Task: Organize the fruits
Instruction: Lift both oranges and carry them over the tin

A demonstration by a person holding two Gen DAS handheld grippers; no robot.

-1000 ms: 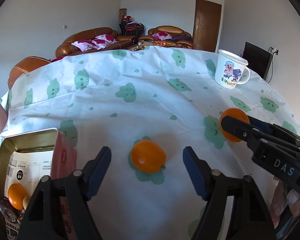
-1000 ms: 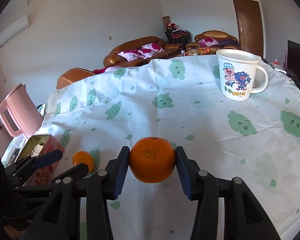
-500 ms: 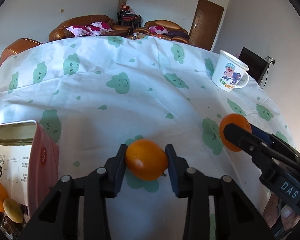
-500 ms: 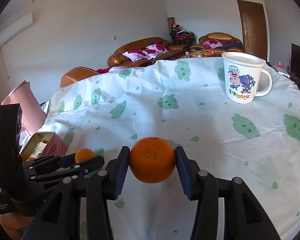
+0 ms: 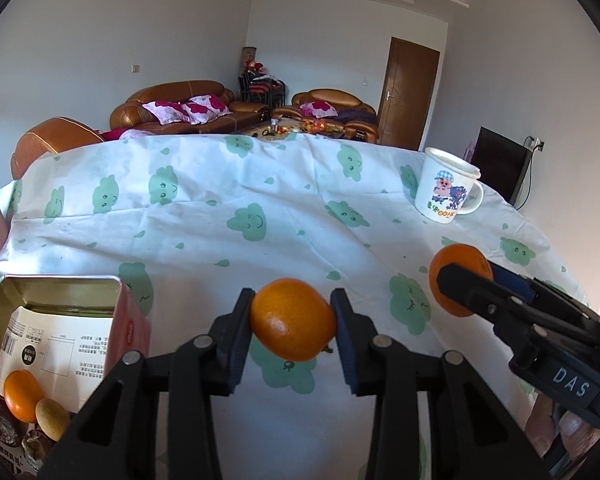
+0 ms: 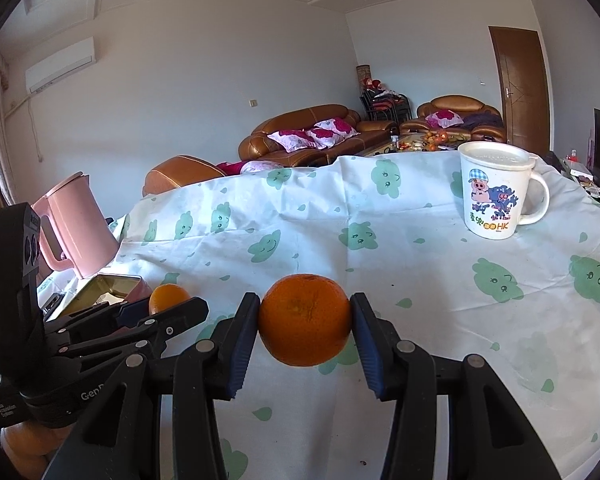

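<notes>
Since the earlier frame, left claw [image 5: 293, 320] has clenched on its orange [image 5: 293, 319] and raised it off the surface [image 5: 260, 208]; before, it sat on the cloth between spread fingers. Largest to smallest: surface under cloud-print cloth; pink kettle [image 6: 76, 224] at far left; open tin [image 5: 60, 320] at near left, one orange and other small items inside; mug [image 6: 496, 190] at far right. Right claw [image 6: 305, 330] grasps a second orange [image 6: 305, 330], clear of the cloth, unchanged.
</notes>
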